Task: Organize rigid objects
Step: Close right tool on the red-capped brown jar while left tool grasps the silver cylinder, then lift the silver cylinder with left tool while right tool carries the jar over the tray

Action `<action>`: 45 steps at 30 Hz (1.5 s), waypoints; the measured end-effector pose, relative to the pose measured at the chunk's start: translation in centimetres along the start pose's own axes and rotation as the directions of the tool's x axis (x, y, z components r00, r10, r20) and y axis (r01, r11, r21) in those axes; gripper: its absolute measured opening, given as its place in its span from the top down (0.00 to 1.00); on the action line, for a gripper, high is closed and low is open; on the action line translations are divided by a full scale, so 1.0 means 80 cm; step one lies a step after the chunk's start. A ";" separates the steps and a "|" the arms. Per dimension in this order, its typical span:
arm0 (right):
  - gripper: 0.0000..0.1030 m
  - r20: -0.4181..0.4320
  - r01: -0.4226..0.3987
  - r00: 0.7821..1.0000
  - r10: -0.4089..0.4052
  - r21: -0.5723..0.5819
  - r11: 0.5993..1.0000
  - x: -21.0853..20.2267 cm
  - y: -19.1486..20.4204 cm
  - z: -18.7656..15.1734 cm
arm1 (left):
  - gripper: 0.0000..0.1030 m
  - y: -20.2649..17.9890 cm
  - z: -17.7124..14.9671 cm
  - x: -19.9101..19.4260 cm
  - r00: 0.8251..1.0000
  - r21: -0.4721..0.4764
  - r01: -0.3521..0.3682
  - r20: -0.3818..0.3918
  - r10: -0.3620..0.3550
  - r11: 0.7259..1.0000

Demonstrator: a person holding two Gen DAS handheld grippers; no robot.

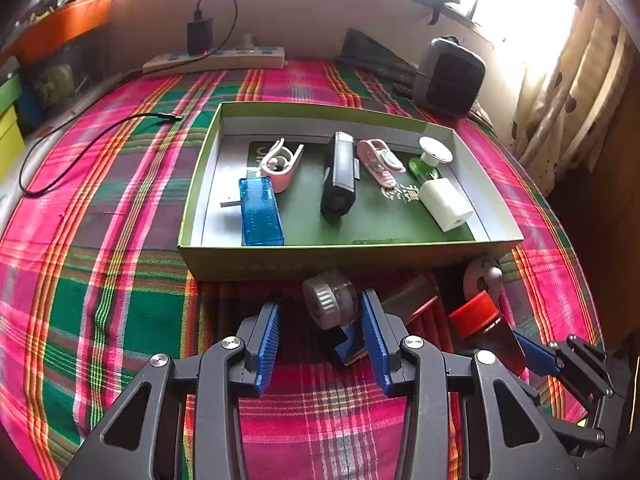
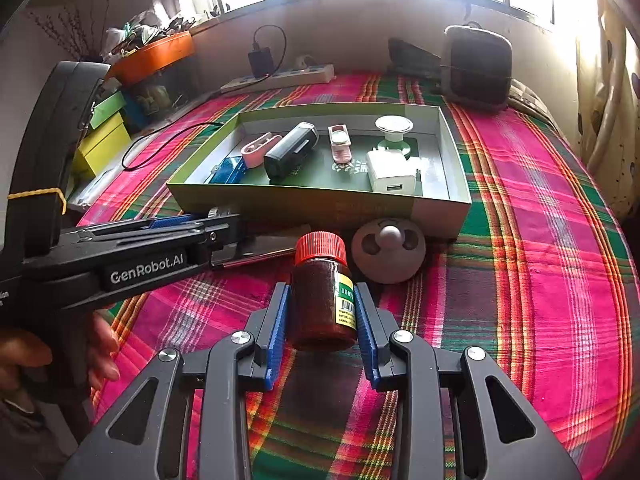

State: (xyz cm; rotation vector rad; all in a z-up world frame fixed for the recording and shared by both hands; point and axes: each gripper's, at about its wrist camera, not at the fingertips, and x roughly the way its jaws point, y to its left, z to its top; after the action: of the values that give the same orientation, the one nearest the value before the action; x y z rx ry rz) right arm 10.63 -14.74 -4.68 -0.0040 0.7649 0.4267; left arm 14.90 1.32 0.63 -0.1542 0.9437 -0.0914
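Between the right hand-held gripper (image 2: 320,320) pads a bottle (image 2: 323,292) sits clamped; next, lift it into the box (image 2: 456,160) ahead. Left hand-held gripper (image 1: 320,336), half open, grips nothing.

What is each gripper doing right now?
Left gripper: open around a grey-capped clear roller, not clamped.
Right gripper: shut on a red-capped brown bottle.

Plaid cloth (image 2: 520,220) pink-green-orange; box (image 1: 280,258) green; bottle (image 2: 324,300) brown, cap (image 2: 321,246) red; USB module (image 1: 260,212) translucent blue.
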 end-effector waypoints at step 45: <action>0.68 -0.008 -0.006 1.000 0.006 0.000 1.000 0.003 0.002 -0.002 | 0.82 0.002 -0.001 -0.006 1.000 -0.003 -0.011 0.024 0.011 1.000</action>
State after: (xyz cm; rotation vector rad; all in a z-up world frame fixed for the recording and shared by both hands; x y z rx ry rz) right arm 10.65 -14.56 -4.92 -0.0031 0.7725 0.4331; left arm 14.56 1.55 0.93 -0.1524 0.9203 -0.0779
